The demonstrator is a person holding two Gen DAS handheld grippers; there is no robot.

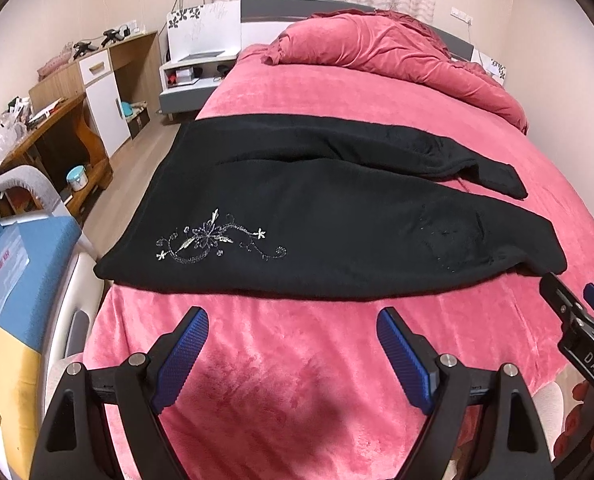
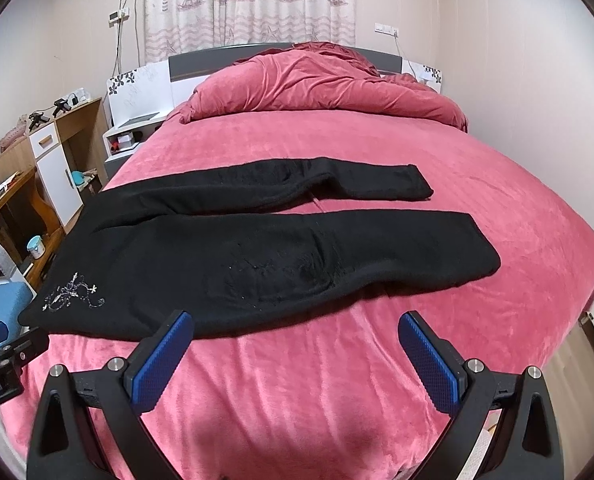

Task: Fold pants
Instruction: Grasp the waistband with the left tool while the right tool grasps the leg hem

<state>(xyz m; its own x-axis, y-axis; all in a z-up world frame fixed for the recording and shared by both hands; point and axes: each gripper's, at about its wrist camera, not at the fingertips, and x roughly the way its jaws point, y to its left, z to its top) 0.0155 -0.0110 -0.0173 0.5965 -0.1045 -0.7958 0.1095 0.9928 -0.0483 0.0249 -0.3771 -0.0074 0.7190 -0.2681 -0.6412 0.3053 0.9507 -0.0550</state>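
Black pants (image 1: 317,216) lay spread flat across a pink-covered bed (image 1: 297,360), their long axis running crosswise to both grippers: waistband toward the left edge of the bed, the two legs stretching right and parted in a narrow V. The near leg (image 2: 337,264) lay just ahead of the fingers; the far leg (image 2: 297,184) sat beyond it, toward the heaped pink duvet (image 2: 317,84). A silver floral embroidery (image 1: 217,240) marked the waist end, which lay directly ahead of the left gripper (image 1: 293,344). The right gripper (image 2: 297,344) faced the middle of the near leg, with the cuffs farther to its right. Both pairs of blue-padded fingers stood wide apart, holding nothing and touching nothing, poised above bare bedcover just short of the cloth's near edge. No fold had yet been made; the first likely meant bringing one leg over the other.
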